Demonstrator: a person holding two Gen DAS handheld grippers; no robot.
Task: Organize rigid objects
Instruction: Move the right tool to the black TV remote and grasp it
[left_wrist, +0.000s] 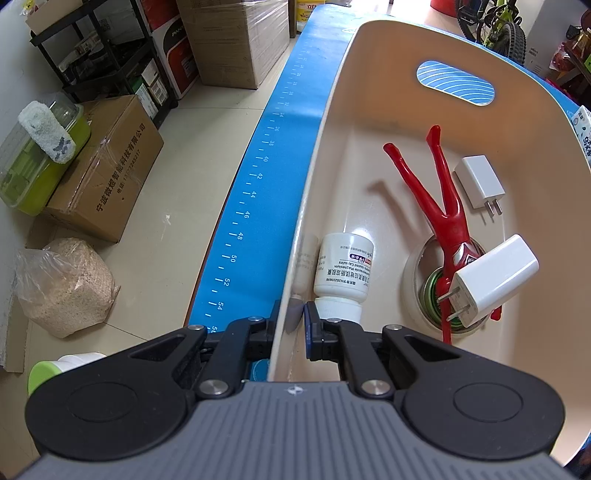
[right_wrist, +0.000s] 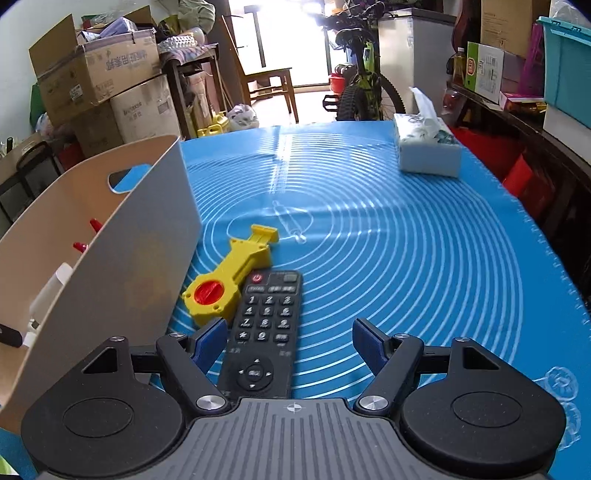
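My left gripper (left_wrist: 291, 319) is shut on the near wall of the beige bin (left_wrist: 332, 110), one finger outside and one inside. In the bin lie a white pill bottle (left_wrist: 343, 269), a red toy figure (left_wrist: 443, 206), two white chargers (left_wrist: 480, 184) (left_wrist: 495, 280) and a tape roll (left_wrist: 415, 291). My right gripper (right_wrist: 290, 341) is open just above the blue mat (right_wrist: 406, 258). A black remote control (right_wrist: 264, 332) lies between its fingers, closer to the left one, and the pads are not touching it. A yellow plastic tool with a red disc (right_wrist: 229, 280) rests beside the remote against the bin's outer wall (right_wrist: 147, 258).
A tissue box (right_wrist: 424, 151) stands at the mat's far right. A bicycle (right_wrist: 362, 85) and a wooden chair (right_wrist: 273, 85) are beyond the table. Cardboard boxes (left_wrist: 110, 166), a bag of grain (left_wrist: 66, 288) and a black rack (left_wrist: 92, 48) crowd the floor to the left.
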